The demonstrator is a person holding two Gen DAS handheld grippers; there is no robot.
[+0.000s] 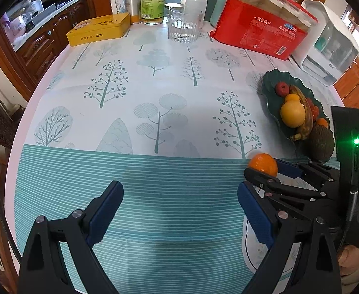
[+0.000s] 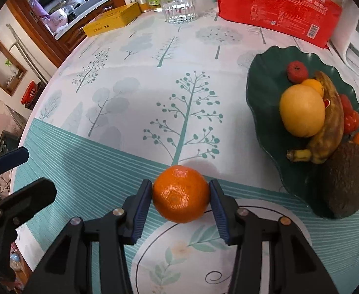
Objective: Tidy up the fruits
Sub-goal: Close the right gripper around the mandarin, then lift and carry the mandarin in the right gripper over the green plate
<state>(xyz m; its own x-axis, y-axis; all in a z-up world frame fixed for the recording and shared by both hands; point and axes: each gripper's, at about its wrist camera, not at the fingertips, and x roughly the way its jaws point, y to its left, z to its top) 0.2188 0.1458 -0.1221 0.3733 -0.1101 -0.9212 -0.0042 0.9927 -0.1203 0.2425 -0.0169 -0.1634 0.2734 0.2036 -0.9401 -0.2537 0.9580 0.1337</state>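
My right gripper [image 2: 181,194] is shut on an orange tangerine [image 2: 181,194] and holds it above the far rim of a white flowered plate [image 2: 191,250]. The tangerine also shows in the left wrist view [image 1: 263,164]. To the right stands a dark green leaf-shaped dish [image 2: 265,78] with a yellow pear [image 2: 301,110], a brown-spotted banana [image 2: 331,125], a red fruit [image 2: 297,71], small tomatoes [image 2: 350,118] and an avocado [image 2: 346,178]. My left gripper [image 1: 179,208] is open and empty above the striped part of the tablecloth.
At the back of the table stand a ribbed glass [image 1: 183,27], a yellow tin [image 1: 99,28], a bottle [image 1: 152,0] and a red pack of paper cups [image 1: 262,27]. A white appliance [image 1: 326,49] stands at the far right. The table edge curves at the left.
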